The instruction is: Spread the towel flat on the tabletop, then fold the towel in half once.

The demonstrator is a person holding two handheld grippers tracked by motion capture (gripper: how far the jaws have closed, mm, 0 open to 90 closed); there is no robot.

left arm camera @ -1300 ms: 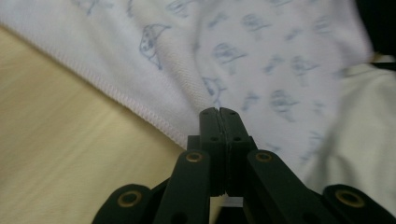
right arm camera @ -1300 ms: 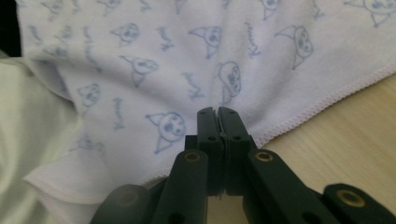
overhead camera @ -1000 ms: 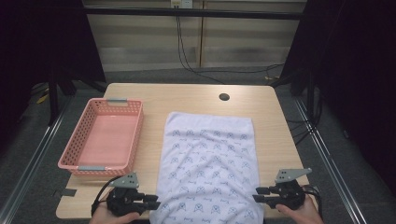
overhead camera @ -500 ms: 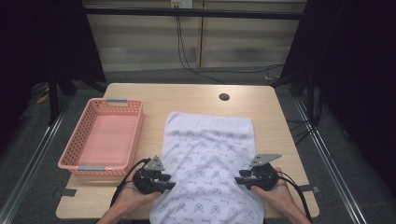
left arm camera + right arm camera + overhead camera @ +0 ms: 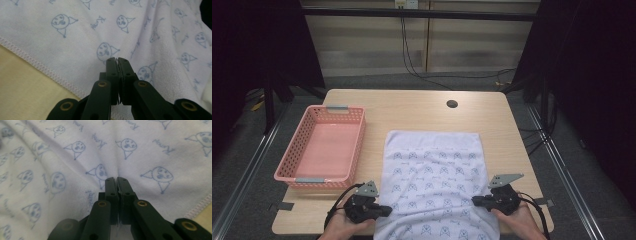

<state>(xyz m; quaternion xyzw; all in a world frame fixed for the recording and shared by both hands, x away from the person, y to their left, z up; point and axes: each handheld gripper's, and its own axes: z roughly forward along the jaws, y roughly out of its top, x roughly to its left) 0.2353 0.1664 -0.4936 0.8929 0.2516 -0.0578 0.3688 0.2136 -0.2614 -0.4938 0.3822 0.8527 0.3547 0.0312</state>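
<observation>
Cloth position: we see the white printed towel flat on the counter, its near end draping over the counter's front edge
Left tongs: jaws have just closed; we read them as clenched on a pinch of towel beside its left hem
Right tongs: likewise just closed, pinching towel close to the right hem
Why held so: we judge a matched grip at both near sides keeps the cloth square for lifting or folding
Basket: pink basket sits left of the towel, apart from it
Surface: pale wood counter, small dark hole toward the far edge
Room: dark surroundings, cables on the floor behind
</observation>
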